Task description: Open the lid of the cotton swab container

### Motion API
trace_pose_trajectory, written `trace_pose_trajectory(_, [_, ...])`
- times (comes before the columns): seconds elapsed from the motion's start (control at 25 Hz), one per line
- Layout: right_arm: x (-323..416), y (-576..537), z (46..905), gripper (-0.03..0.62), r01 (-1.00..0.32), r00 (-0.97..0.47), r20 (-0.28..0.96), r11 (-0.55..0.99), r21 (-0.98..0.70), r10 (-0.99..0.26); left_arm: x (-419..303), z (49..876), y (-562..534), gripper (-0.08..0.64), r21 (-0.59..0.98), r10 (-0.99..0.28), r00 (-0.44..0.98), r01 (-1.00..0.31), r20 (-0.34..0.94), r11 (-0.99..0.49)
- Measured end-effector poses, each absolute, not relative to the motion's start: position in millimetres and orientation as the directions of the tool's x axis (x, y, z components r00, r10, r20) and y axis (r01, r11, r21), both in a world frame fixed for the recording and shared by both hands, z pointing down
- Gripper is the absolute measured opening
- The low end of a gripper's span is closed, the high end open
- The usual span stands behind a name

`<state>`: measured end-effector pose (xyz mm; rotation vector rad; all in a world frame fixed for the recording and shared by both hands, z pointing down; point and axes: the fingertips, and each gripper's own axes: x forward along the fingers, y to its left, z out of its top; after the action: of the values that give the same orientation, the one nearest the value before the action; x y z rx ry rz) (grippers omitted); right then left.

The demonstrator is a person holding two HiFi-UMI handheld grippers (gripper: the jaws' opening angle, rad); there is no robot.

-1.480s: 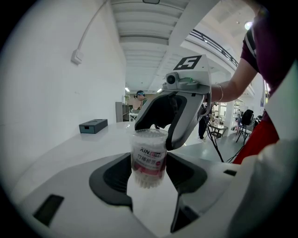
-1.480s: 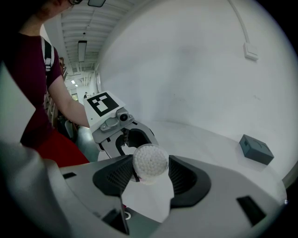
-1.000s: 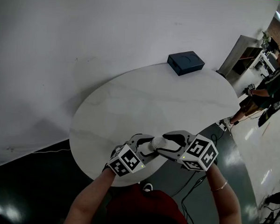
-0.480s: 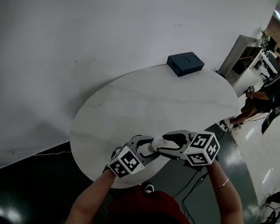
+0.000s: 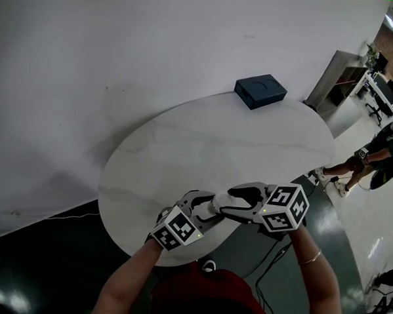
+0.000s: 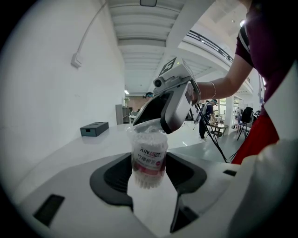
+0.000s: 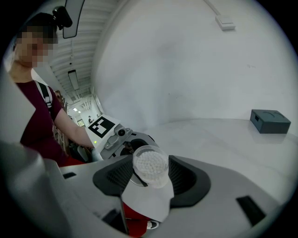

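Rolled a little since the earlier frame is the right hand-held gripper (image 5: 230,199); nothing else on the bench (image 5: 217,141) is shifted. At the lower centre of the head view, over the bench's near edge, the container (image 6: 149,158) is clamped by its body in the left hand-held gripper (image 5: 200,204), apparently to steady it. Its lid (image 7: 150,167) is pinched by the right one, seemingly to be twisted or pulled free. It is judged still on.

The round table (image 5: 204,140) is seen steeply from above, from the head. The two gripper views are set close along their jaws, faced toward each other across the cotton swab container (image 6: 149,158); the dark box (image 5: 260,89) is caught by all three.
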<state>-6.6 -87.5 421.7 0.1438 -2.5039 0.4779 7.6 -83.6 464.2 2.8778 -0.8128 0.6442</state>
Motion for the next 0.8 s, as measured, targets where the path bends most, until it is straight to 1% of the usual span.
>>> trace_pose_trajectory(0.24, [-8, -91, 420, 0.245, -0.211, -0.837, 0.547, 0.919, -0.334, 0.007, 6, 465, -86, 0.244, -0.036, -0.486, 0.767, -0.521, 0.418, -0.853])
trace_pose_trajectory(0.48, [-6, -94, 414, 0.245, -0.223, -0.869, 0.495, 0.878, -0.423, 0.018, 6, 463, -85, 0.244, -0.037, -0.490, 0.765, -0.524, 0.417, -0.851])
trace_pose_trajectory(0.8, [-2, -109, 402, 0.244, -0.263, -0.894, 0.444, 0.861, -0.435, -0.049, 3, 469, -83, 0.244, -0.011, -0.493, 0.761, -0.539, 0.423, -0.842])
